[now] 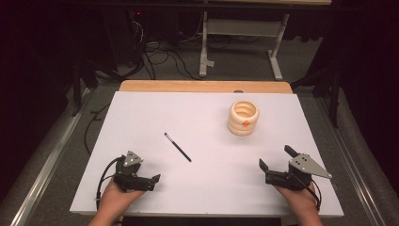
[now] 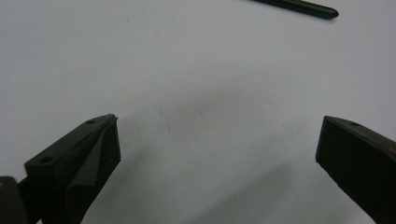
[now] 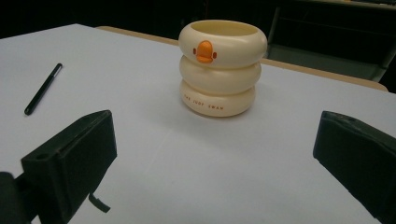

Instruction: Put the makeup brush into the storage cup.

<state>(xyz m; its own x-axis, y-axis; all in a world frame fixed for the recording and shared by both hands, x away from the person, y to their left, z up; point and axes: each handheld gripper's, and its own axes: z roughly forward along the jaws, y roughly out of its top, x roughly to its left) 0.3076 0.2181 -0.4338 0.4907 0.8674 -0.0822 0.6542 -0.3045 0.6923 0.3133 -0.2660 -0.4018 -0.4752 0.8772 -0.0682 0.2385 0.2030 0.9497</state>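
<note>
A black pen (image 1: pixel 178 147) lies slanted on the white table (image 1: pixel 207 108), left of centre. A cream cup (image 1: pixel 243 117) shaped like stacked rings, with an orange beak on its side, stands upright at the back right. My left gripper (image 1: pixel 148 170) rests near the front left edge, open and holding nothing, with the pen beyond it. In the left gripper view the gripper (image 2: pixel 219 140) spreads wide over bare table, the pen (image 2: pixel 299 6) at the top. My right gripper (image 1: pixel 276 157) sits open at the front right. Its view has the gripper (image 3: pixel 215 140) facing the cup (image 3: pixel 222 65), the pen (image 3: pixel 43 88) at far left.
A wooden strip (image 1: pixel 207 86) borders the table's far edge. Beyond it the floor holds tangled cables (image 1: pixel 160 56) and a white metal frame (image 1: pixel 240 42). Metal rails (image 1: pixel 51 155) run along both sides of the table.
</note>
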